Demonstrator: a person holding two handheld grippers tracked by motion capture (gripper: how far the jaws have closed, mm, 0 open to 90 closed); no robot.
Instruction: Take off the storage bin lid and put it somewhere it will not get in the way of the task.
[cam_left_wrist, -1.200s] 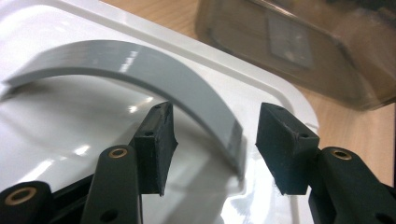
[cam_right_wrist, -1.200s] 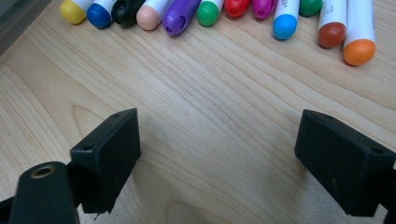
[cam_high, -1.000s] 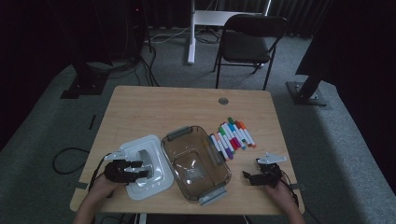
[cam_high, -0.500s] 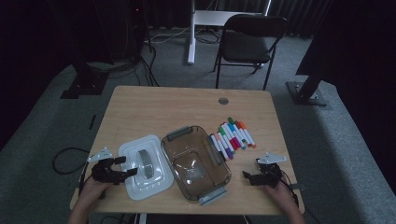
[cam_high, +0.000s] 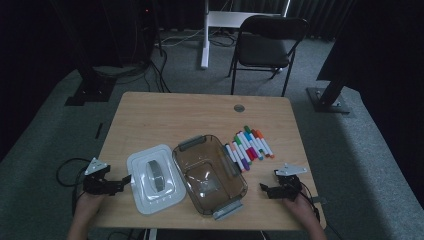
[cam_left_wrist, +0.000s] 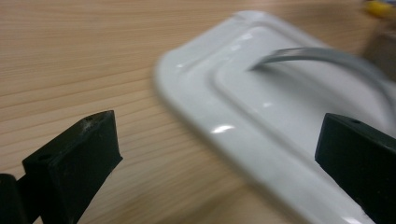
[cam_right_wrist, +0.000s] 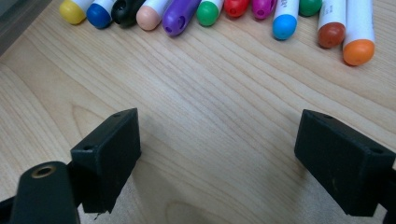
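Note:
A white lid (cam_high: 145, 190) with a grey handle (cam_high: 156, 173) lies flat on the table, left of a clear brown container (cam_high: 209, 172). My left gripper (cam_high: 125, 179) sits at the lid's left edge. Its jaws have just been opening and now stand wide. In the left gripper view the left gripper (cam_left_wrist: 219, 140) faces the lid (cam_left_wrist: 261, 116) and its handle (cam_left_wrist: 327, 56), and the pads press on nothing. My right gripper (cam_high: 262, 189) rests open near the front right. In the right gripper view the right gripper (cam_right_wrist: 217, 140) has bare wood between its jaws, short of the markers (cam_right_wrist: 180, 14).
Several coloured markers (cam_high: 248, 146) lie in a row right of the container. The wooden table (cam_high: 165, 115) has a round grommet (cam_high: 239, 108) near its back edge. A black folding chair (cam_high: 265, 47) stands behind the table. Cables trail off the table's left side.
My left gripper has drawn back to the left, off the lid's top to its left edge, and its jaws have opened. The lid stays flat on the table. The right gripper has not moved.

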